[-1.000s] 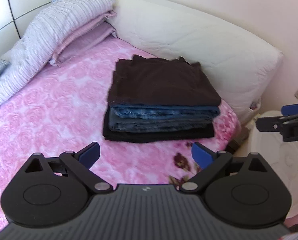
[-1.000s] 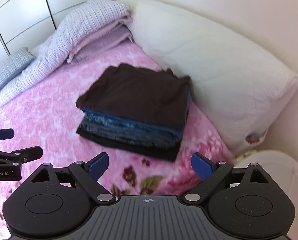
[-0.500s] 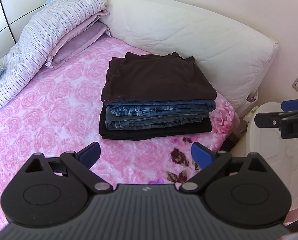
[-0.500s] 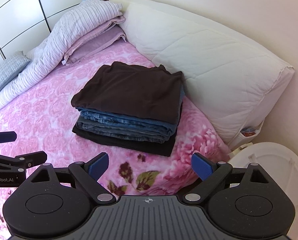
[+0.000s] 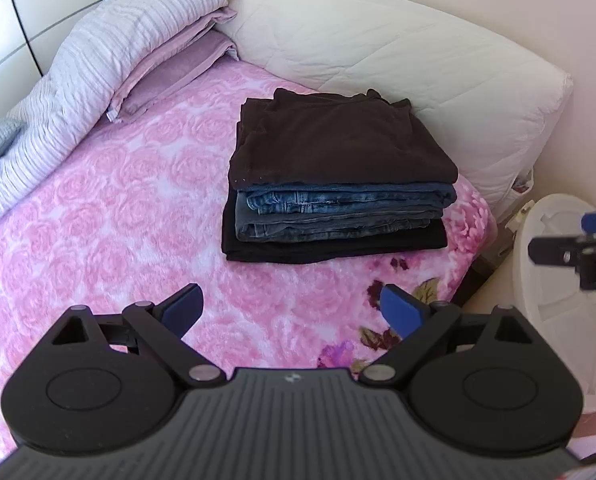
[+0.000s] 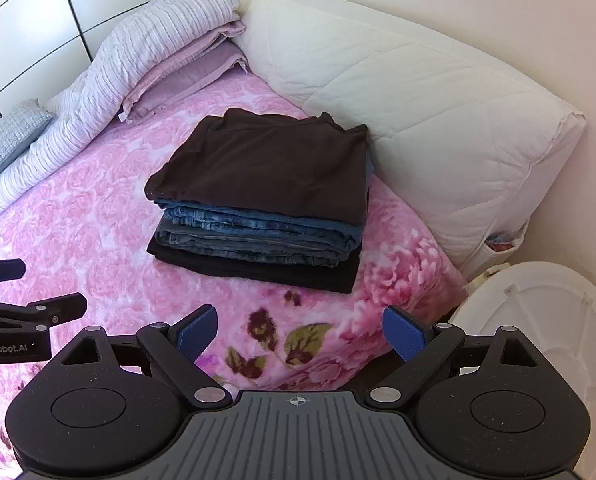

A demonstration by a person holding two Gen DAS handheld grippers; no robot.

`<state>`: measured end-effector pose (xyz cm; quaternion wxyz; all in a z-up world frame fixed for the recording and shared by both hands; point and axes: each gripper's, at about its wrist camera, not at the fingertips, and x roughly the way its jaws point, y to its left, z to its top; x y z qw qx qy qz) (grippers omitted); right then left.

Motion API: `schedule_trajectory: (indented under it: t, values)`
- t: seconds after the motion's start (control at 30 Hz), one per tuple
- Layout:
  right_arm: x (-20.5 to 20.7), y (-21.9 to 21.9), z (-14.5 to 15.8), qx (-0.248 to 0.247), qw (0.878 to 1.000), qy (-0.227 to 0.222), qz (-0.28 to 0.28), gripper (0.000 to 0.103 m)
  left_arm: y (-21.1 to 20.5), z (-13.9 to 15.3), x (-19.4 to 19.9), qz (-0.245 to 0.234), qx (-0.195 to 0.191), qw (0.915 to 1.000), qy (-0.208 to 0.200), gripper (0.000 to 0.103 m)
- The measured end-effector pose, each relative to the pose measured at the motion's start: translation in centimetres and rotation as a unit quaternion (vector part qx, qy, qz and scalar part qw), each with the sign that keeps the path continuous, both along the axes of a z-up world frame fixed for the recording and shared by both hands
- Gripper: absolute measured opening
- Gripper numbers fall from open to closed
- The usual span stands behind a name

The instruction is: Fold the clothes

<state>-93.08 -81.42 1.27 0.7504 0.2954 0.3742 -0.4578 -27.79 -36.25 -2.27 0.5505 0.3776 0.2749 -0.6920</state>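
Observation:
A neat stack of folded clothes (image 5: 338,184) (image 6: 266,196) rests on the pink rose-print bedspread (image 5: 110,208) (image 6: 78,220): a dark brown garment (image 5: 338,140) on top, blue jeans (image 5: 338,212) in the middle, a black piece (image 5: 330,246) at the bottom. My left gripper (image 5: 292,310) hovers open a short way in front of the stack, holding nothing. My right gripper (image 6: 300,332) is open too and empty, near the bed's corner. Each gripper shows at the edge of the other's view.
A large cream pillow (image 5: 398,64) (image 6: 418,92) lies just behind the stack. Striped lilac bedding (image 5: 110,60) (image 6: 138,56) is piled at the far left. A white round plastic object (image 6: 538,320) (image 5: 550,260) stands off the bed's right corner. White cupboard panels (image 6: 26,12) back the bed.
Both grippers have drawn back from the stack, which now looks smaller and farther off in each view. Both stay open; the stack has not moved.

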Motion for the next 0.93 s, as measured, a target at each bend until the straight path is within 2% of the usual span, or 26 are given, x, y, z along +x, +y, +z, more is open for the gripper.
schedule_trajectory:
  t: [0.2,0.8,0.93]
  values:
    - [0.3,0.8,0.4,-0.006,1.0,-0.005,-0.003,0.093,-0.1,0.3,0.1,-0.004,-0.006,1.0,-0.003,0.093]
    - [1.5,2.2,0.7,-0.014,1.0,0.018,-0.006,0.093,0.6,-0.2,0.7,-0.016,-0.013,0.9998,0.006,0.093]
    - [2.0,1.8,1.0,-0.019,1.0,0.013,0.0,0.093,0.6,0.4,1.0,-0.007,-0.034,0.9994,0.002,0.093]
